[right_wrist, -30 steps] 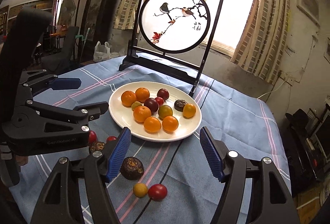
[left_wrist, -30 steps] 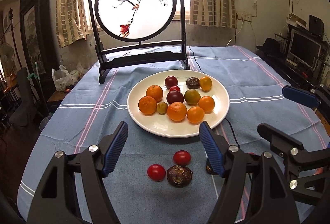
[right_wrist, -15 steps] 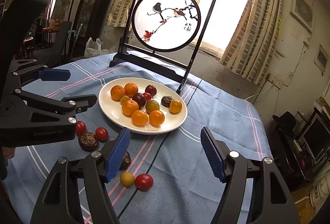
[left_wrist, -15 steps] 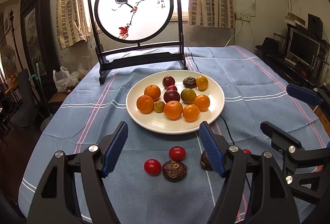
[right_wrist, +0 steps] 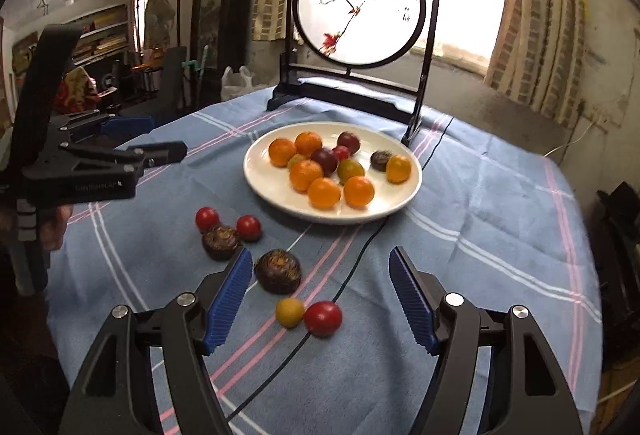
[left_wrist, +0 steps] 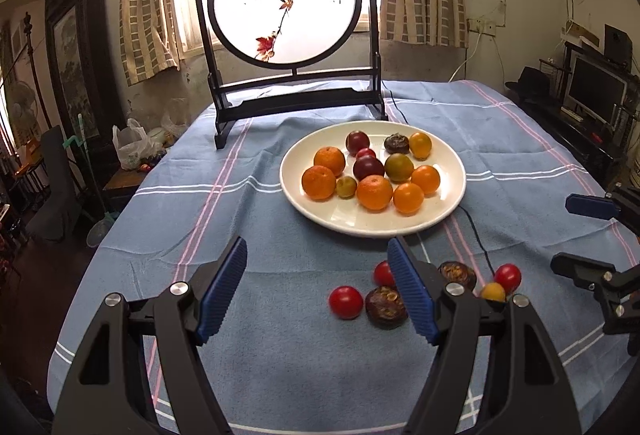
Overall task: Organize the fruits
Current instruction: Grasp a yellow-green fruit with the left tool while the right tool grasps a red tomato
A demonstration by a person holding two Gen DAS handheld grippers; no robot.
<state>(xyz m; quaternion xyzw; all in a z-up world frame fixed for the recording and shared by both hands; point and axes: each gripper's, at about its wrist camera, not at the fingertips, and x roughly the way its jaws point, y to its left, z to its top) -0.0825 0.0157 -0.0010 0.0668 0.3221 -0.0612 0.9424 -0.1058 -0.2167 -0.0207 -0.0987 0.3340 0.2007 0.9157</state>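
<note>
Both the left gripper (left_wrist: 316, 291) and right gripper (right_wrist: 322, 299) hover with fingers apart and empty over loose cherry tomatoes (right_wrist: 322, 318) and dark fruits near the counter's near edge, likely needing pickup onto the centre's white plate (right_wrist: 272, 191).

The left hand-held gripper (left_wrist: 318, 291) has its right finger (left_wrist: 408, 293) covering part of a red tomato (left_wrist: 382, 272) and a dark fruit (left_wrist: 456, 273); beyond the right hand-held gripper (right_wrist: 320, 299), the plate's (right_wrist: 276, 191) fruit looks blurred.
</note>
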